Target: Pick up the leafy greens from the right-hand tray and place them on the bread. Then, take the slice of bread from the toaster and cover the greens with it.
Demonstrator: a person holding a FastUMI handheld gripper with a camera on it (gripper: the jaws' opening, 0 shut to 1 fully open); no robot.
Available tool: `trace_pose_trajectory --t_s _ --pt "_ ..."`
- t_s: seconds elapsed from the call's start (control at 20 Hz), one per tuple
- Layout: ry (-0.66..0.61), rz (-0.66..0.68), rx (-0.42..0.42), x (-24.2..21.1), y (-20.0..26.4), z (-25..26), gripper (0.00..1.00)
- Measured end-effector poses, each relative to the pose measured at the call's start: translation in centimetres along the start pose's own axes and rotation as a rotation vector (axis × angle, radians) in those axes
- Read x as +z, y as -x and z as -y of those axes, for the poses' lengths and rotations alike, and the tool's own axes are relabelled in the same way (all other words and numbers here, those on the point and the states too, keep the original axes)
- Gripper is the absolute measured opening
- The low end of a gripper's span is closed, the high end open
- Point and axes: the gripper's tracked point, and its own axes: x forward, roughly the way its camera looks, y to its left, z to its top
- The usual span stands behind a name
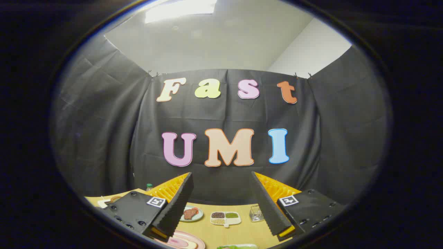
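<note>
We find no readable text, brand, number or label on anything on the tabletop [238,233]. The only markings we can report are two square black-and-white coded tags, one on each black block behind the fingers [174,207] of the claw [221,207]: one tag [155,202] on the left block, one tag [288,200] on the right block. They carry a blocky pattern, not letters or figures we can read. The small plate [198,217], the divided dish [225,218] and the clear glass [256,213] beyond the spread fingers show no wording at this size. The claw stands open, holding nothing between its fingers.
</note>
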Motion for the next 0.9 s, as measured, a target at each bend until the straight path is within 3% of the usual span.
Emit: trace_pose_trajectory --t_s 0.9 --pt "0.017 -0.016 -0.060 -0.6 -1.4 1.4 1.00"
